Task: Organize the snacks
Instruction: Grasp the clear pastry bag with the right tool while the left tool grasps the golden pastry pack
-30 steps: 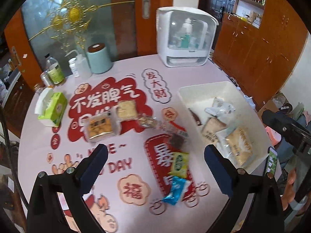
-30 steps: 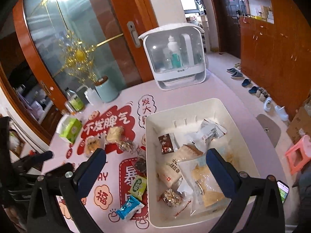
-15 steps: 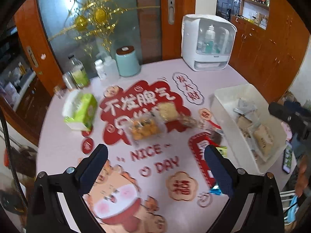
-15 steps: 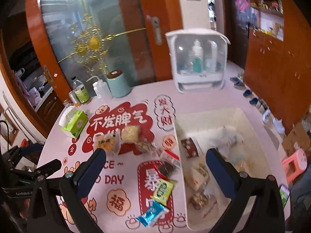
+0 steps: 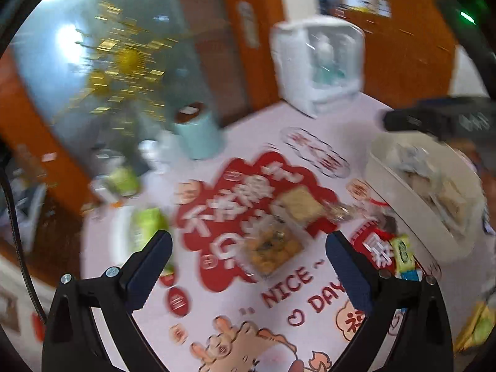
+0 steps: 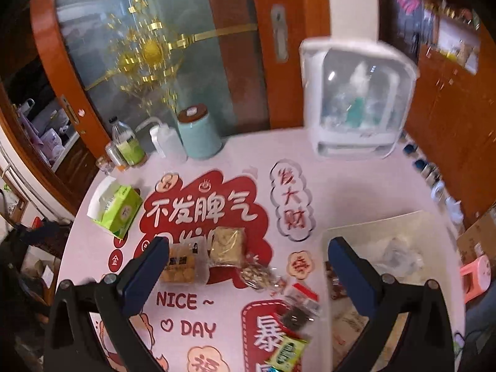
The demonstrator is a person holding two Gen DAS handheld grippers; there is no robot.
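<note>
I hold both claws wide, empty — left gripper above cookie tray; white bin right awaits snacks.

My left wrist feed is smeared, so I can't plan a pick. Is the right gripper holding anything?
Observer: No, the right gripper is open and empty, over the table.
Operator: Do the cookie pack and cake touch?
Observer: Yes, the cookie pack lies against the cake.
Operator: Loose snacks by the bin?
Observer: A dark packet lies on the table just left of the bin.
</note>
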